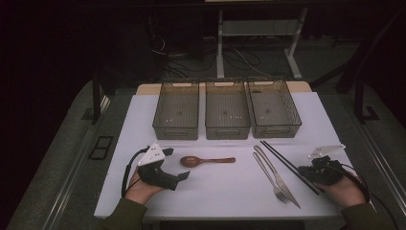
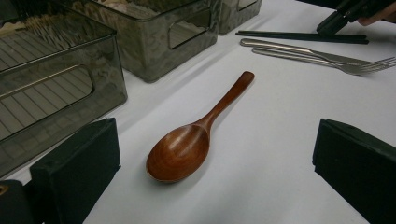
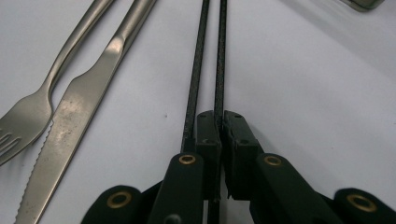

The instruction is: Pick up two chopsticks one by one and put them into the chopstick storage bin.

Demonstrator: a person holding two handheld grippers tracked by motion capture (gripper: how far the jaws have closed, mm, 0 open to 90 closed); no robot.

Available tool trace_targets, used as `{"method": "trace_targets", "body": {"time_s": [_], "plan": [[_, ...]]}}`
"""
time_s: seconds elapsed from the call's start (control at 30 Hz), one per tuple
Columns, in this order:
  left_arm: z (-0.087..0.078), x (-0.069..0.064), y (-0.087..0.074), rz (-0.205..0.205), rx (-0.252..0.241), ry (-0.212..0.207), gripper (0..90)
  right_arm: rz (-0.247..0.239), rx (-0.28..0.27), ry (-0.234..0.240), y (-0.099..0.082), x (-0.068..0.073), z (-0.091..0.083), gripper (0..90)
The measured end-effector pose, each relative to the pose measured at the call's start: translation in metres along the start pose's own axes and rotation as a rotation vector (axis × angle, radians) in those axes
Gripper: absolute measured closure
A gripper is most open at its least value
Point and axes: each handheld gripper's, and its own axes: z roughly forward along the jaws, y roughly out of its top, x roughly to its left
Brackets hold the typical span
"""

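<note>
Right gripper (image 3: 218, 122) pinched on one black chopstick (image 3: 220, 56); its mate (image 3: 196, 60) lies just outside the left jaw.
Left gripper (image 2: 215, 186) wide open, holding nothing, wooden spoon (image 2: 194, 137) lying between and ahead of its jaws. Chopsticks judged light, stiff, thin and slick; they could roll or pivot, so grip both together near mid-length. No readable markings.

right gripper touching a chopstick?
Touching. In the right gripper view, the right gripper has its jaws closed on one chopstick, which runs between the pads; the other chopstick lies just outside.
</note>
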Motion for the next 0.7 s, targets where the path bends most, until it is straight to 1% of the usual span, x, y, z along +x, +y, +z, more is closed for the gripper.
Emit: {"method": "trace_targets", "body": {"time_s": [0.07,0.1,0.4,0.5,0.57,0.6,0.7], "plan": [[0.0001,-0.0001,-0.0001,-0.001,0.000,0.000,0.0,0.006,0.000,-0.001,0.0001,0.0002,0.0000,84.7],[0.0000,0.0000,-0.0002,0.000,0.001,0.000,0.0,0.022,0.003,0.001,0.0002,0.0000,-0.0004,84.8],[0.0001,0.0001,-0.0002,0.003,-0.003,-0.003,0.0,0.031,-0.007,0.012,-0.0005,-0.0023,-0.0009,84.9],[0.0004,-0.0002,-0.0004,0.002,-0.001,-0.004,0.0,0.036,-0.021,0.002,-0.0007,-0.0045,-0.0030,84.9],[0.0002,-0.0002,-0.0003,0.003,0.000,-0.004,0.0,0.032,-0.027,0.002,-0.0010,-0.0061,-0.0043,84.9],[0.0003,-0.0002,-0.0003,0.003,-0.002,-0.004,0.0,0.042,-0.041,0.006,-0.0015,-0.0081,-0.0066,85.0],[0.0003,-0.0002,-0.0002,0.004,-0.003,-0.004,0.0,0.045,-0.050,0.010,-0.0019,-0.0096,-0.0081,84.9]]}}
